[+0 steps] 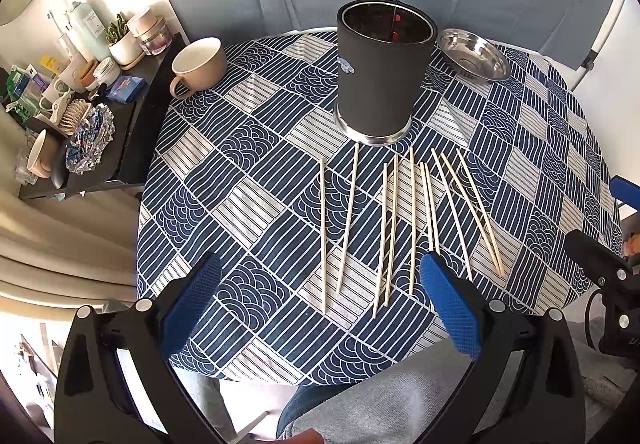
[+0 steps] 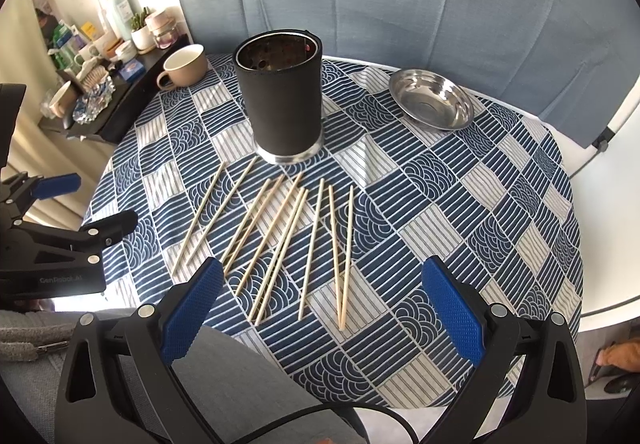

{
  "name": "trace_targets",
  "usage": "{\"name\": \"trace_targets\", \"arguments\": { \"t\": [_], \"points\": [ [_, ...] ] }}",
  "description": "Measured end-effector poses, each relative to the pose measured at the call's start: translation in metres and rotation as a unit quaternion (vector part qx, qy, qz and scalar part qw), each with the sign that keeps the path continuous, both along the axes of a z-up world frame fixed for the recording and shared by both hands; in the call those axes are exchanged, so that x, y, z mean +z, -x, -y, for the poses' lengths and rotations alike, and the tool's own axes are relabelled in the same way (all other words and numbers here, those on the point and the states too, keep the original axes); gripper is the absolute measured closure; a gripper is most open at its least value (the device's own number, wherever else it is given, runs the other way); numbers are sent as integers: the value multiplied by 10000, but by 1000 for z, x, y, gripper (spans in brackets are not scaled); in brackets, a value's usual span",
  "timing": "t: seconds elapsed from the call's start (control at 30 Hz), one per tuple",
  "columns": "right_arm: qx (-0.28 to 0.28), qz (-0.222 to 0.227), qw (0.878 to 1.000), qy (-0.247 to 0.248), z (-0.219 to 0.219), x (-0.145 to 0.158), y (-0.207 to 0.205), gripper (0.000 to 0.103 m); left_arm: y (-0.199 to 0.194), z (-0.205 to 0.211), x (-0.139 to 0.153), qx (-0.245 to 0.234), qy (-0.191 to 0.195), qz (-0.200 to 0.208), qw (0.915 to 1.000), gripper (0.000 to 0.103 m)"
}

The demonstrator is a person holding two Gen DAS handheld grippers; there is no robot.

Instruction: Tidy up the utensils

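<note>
So, going left to right: a beige mug (image 1: pixel 200 61) is sitting near the far left edge of the round table (image 1: pixel 248 203), which is wearing a blue-and-white patterned cloth. Just off that left edge a dark side shelf (image 1: pixel 132 111) is carrying bottles, jars and a little potted plant. The black utensil holder (image 1: pixel 382 75) is standing upright toward the far middle of the table, and nothing is sticking out of it. The wooden chopsticks (image 1: pixel 392 228) are all lying flat in a loose row on the cloth, just on the near side of the holder, some touching or crossing each other. A shiny steel dish (image 1: pixel 474 55) is resting near the far right edge.

The left gripper (image 1: pixel 320 308) is hovering over the near edge with its blue pads spread wide, gripping nothing. The right gripper (image 2: pixel 322 308) is doing the same thing a bit to the right, also spread wide and pinching nothing, with the chopsticks lying just ahead of it.
</note>
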State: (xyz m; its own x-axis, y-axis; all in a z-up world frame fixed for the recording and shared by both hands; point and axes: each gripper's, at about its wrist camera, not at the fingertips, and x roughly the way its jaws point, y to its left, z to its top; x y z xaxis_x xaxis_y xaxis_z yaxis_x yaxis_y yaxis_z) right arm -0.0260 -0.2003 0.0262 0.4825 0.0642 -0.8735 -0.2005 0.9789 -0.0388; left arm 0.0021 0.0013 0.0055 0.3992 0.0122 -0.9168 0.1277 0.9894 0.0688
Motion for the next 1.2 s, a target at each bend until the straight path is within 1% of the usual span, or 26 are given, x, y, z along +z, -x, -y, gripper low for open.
{"name": "trace_targets", "arguments": {
  "t": [0.53,0.77,0.9,1.2],
  "points": [
    [2,3,10000,11,-1,-1,-2,8,-1,1,-1,15,1,-6,10000,6],
    [12,3,10000,2,0,0,-3,8,-4,2,1,-6,-70,23,10000,6],
    [20,77,10000,60,0,2,-3,8,-5,1,3,27,-111,78,9999,6],
    [47,8,10000,37,-1,-2,-3,8,-3,3,1,20,-125,50,9999,6]
  ]
}}
